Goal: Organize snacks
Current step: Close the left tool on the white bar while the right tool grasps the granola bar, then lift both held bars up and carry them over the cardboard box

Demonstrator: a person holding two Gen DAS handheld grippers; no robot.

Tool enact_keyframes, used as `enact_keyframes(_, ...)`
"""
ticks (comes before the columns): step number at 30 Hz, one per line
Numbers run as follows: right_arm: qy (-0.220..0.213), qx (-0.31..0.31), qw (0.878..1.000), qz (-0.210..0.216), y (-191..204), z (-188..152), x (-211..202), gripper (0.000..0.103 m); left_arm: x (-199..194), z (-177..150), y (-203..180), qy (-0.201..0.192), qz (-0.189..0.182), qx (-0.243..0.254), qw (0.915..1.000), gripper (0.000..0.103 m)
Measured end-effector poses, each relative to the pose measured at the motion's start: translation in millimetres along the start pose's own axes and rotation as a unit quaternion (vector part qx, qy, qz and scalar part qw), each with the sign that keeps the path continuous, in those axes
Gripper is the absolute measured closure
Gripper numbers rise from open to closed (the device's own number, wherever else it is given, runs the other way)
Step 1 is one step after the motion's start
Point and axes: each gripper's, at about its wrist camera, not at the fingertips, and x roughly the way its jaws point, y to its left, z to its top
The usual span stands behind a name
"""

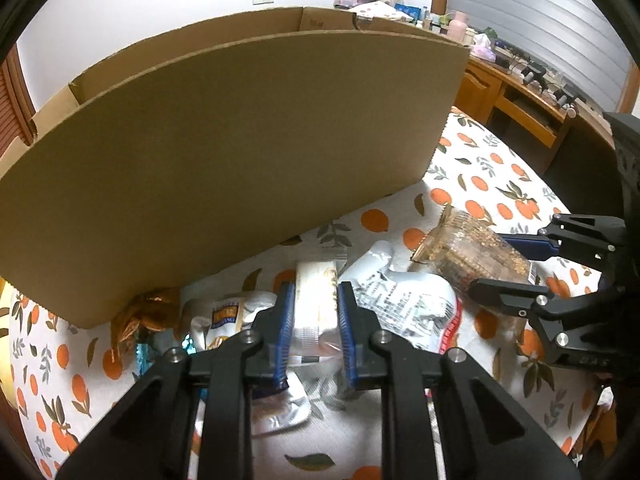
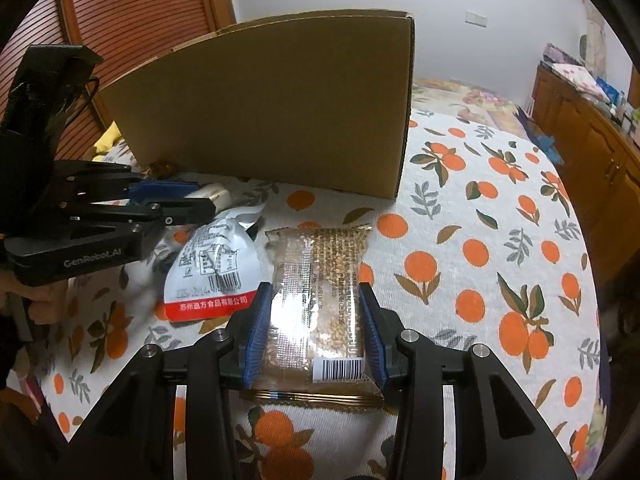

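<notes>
I see my left claw (image 1: 313, 316) pinching a light, crinkly cream wafer packet (image 1: 314, 300) mid-frame, and my right claw (image 2: 314, 332) squeezing a stiffer clear grain bar (image 2: 320, 300) across its middle.

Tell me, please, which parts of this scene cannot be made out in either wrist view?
- Inside of the cardboard box: its near wall blocks it in both views.
- Cream snack pack in the left gripper: its lower end sits behind the fingers; label too blurred to read.
- Gold-wrapped item: partly tucked under the box edge, identity unclear.
- Grain bar in the right gripper: fine print too small.
</notes>
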Motion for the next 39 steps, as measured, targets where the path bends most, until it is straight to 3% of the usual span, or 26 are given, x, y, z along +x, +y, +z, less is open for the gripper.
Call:
enact_keyframes(20,-0.035,-0.002,0.999,-0.013,9,3,-43,0.062,-70,3,-10,-0.06,-0.004,0.011,0.9981,0.084)
enact_keyframes(39,-0.073,-0.006,0.997,-0.02,14,17,-85,0.062,-111,12,-8,-0.101,0.005,0.013,0.9948,0.084)
